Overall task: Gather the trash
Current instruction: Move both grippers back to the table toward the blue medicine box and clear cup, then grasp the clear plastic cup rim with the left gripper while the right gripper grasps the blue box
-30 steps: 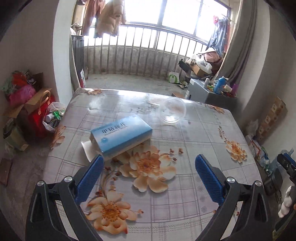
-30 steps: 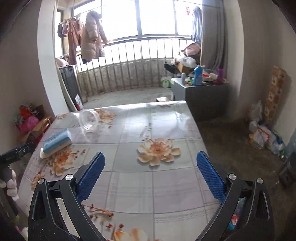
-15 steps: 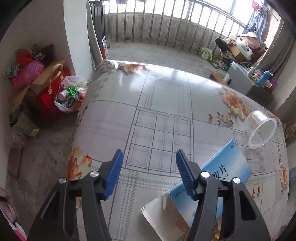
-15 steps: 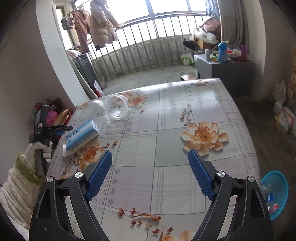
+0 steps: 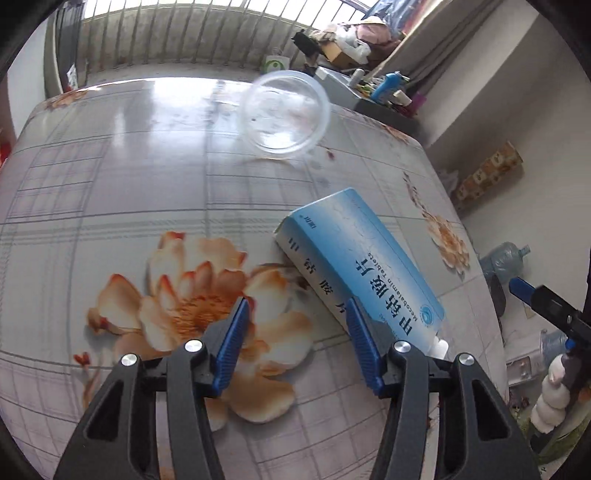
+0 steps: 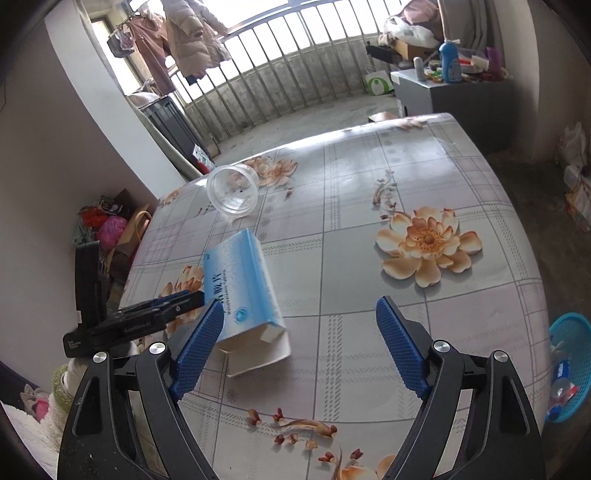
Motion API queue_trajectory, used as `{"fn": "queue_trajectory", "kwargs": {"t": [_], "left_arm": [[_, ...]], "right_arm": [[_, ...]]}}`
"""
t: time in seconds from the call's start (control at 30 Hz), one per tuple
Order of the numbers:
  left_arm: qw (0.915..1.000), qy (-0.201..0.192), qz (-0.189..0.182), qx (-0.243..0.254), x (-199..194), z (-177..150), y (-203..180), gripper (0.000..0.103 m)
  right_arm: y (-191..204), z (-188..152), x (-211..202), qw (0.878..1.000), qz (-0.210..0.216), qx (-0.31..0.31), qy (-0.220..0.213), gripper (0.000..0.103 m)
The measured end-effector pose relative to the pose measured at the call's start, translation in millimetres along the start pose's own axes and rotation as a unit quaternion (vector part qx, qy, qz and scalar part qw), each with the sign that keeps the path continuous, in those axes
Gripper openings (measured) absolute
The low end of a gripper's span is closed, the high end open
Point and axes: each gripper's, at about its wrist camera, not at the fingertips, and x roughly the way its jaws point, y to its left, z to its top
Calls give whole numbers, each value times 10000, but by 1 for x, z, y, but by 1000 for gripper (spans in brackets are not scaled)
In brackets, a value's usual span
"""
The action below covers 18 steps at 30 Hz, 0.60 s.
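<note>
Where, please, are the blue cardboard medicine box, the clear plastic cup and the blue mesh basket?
Blue cardboard medicine box [image 5: 362, 254]: left wrist view, top face.
Clear plastic cup [image 5: 284, 110]: left wrist view, inside wall.
Blue mesh basket [image 6: 576, 328]: right wrist view, rim.

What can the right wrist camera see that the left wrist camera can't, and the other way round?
Only the right wrist view shows the blue basket on the floor and the hanging coats. Only the left wrist view shows a water jug on the floor. Both show the blue medicine box and the clear plastic cup lying on the flowered tablecloth.
</note>
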Motion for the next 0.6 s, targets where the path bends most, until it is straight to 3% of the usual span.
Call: {"fn": "queue_trajectory", "kwargs": {"t": [0.13, 0.2, 0.3, 0.4, 0.5, 0.6], "left_arm": [[9978, 167, -561, 321, 15, 1, -33, 53], [9972, -54, -622, 410, 7, 7, -36, 53], [9971, -614, -251, 368, -11, 32, -18, 54], [9930, -1083, 348, 332, -15, 66, 9, 54], [9879, -1134, 946, 475, 5, 95, 34, 54], [9885, -979, 1022, 530, 29, 116, 46, 49]], "right_arm": [[9, 3, 5, 10000, 15, -46, 23, 80], [11, 5, 4, 9999, -54, -91, 9, 80], [6, 7, 0, 9998, -117, -125, -76, 80], [1, 5, 4, 9998, -143, -135, -40, 80], [0, 4, 12, 9999, -126, -76, 52, 80], [0, 4, 14, 9999, -79, -79, 68, 80]]}}
